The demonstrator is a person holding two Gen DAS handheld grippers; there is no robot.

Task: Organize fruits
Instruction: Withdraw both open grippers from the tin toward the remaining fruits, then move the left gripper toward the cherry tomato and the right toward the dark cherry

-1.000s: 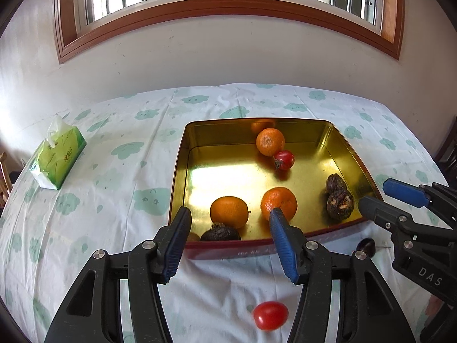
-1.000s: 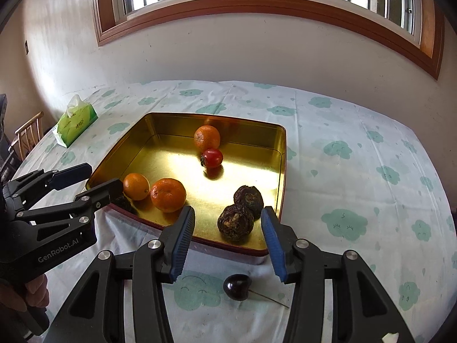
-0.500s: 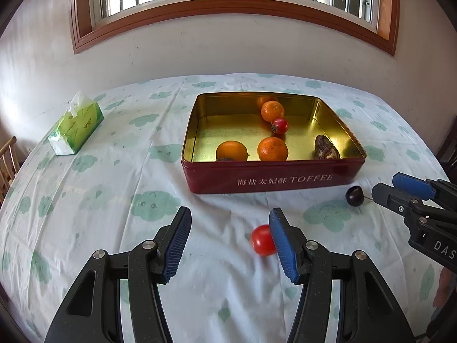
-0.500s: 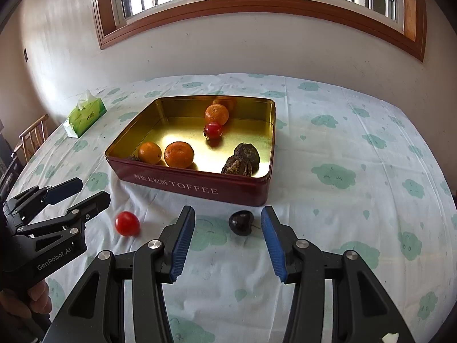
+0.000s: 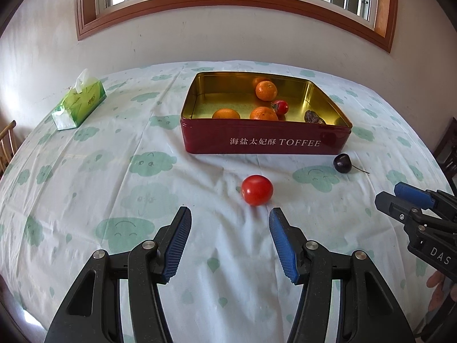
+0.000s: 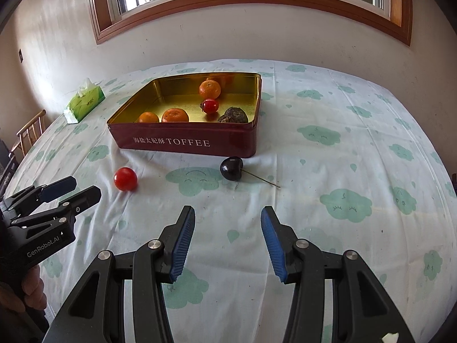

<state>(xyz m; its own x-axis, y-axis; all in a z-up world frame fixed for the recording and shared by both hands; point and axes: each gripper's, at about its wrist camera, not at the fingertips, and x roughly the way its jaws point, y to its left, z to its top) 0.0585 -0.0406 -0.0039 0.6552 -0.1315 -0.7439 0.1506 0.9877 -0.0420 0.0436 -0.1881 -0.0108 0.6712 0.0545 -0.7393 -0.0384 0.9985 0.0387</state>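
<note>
A red toffee tin (image 5: 265, 140) (image 6: 182, 143) with a gold inside holds three oranges (image 5: 266, 90), a small red tomato (image 5: 281, 107) and dark wrinkled fruits (image 6: 235, 114). A red tomato (image 5: 257, 190) (image 6: 125, 178) lies on the cloth in front of the tin. A dark cherry (image 5: 342, 163) (image 6: 231, 168) with a stem lies to its right. My left gripper (image 5: 230, 214) is open and empty, just short of the tomato. My right gripper (image 6: 227, 213) is open and empty, a little short of the cherry.
A green tissue box (image 5: 80, 104) (image 6: 84, 104) sits at the far left of the table. A wooden chair (image 6: 28, 131) stands past the left edge. A wall with a window is behind the table.
Both grippers have pulled back and down from over the tin to the front of the table. The tomato and cherry now lie ahead of the open jaws.
</note>
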